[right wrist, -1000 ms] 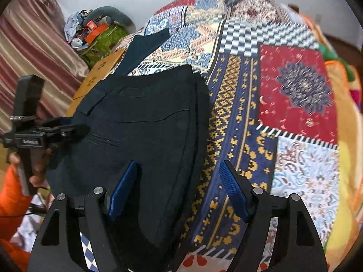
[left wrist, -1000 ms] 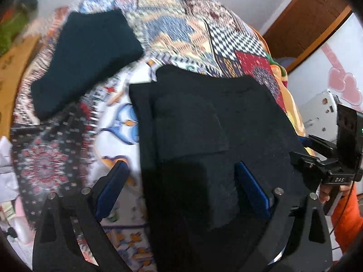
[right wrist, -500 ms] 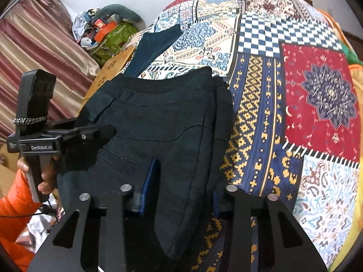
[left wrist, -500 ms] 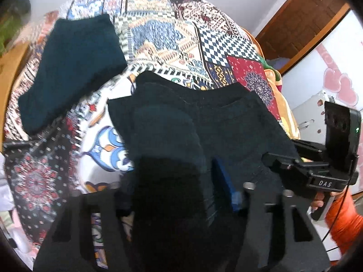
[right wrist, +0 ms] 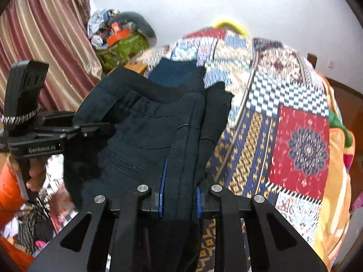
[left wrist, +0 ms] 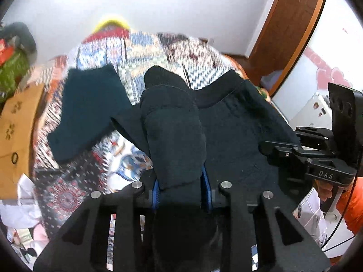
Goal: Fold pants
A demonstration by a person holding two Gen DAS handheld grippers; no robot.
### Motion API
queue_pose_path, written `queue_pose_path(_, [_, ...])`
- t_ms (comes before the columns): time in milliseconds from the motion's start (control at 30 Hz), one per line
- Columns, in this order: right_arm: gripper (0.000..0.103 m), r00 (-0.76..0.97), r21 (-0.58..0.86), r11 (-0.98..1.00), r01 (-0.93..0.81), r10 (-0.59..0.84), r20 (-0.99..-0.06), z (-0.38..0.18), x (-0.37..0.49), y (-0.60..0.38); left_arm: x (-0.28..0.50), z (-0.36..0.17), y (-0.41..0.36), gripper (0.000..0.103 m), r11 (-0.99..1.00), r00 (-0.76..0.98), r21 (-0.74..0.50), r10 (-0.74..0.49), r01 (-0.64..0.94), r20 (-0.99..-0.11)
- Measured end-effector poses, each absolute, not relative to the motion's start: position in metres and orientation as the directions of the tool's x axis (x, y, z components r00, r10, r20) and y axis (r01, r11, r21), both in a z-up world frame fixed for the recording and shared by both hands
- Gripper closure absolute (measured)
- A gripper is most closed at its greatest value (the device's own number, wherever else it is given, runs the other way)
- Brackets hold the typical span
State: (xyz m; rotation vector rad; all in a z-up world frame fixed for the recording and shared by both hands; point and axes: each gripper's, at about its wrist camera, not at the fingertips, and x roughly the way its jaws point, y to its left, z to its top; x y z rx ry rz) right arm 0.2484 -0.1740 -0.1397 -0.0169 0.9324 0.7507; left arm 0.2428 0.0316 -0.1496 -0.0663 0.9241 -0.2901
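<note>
The black pants (left wrist: 231, 122) are partly folded and lifted off the patchwork bedspread (left wrist: 145, 45). My left gripper (left wrist: 181, 185) is shut on a thick fold of the pants at their near left edge. My right gripper (right wrist: 179, 195) is shut on the near right edge of the pants (right wrist: 140, 131). The cloth hangs between both grippers and rises in front of each camera. The right gripper's body shows in the left wrist view (left wrist: 322, 158), the left gripper's body in the right wrist view (right wrist: 40, 136).
A folded dark teal garment (left wrist: 90, 104) lies on the bedspread to the far left; it also shows in the right wrist view (right wrist: 174, 72). A wooden headboard (left wrist: 15, 122) and piled clutter (right wrist: 122, 36) are at the left. A door (left wrist: 292, 29) stands at right.
Both grippers closed on the near edge of the pants and lifted it. The views tilted up toward the wall, and the cloth now stands up between the fingers.
</note>
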Motion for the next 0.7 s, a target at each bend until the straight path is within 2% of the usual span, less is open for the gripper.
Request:
queue_pose_path(333, [0.086,0.454,0.278,0.722,-0.633,0.637,-0.623,-0.092,0.266,-0.133,0.255,-0.088,0.077,0.073,0.976,0.714,-0.112,-0.212,0.186,-0.667])
queue_pose_path(700, [0.086,0.436,0.279,0.689,-0.670,0.668,-0.603,-0.092,0.335,-0.049,0.326,-0.097,0.145,0.073,0.994,0.760,-0.057,-0.111,0.097,-0.641])
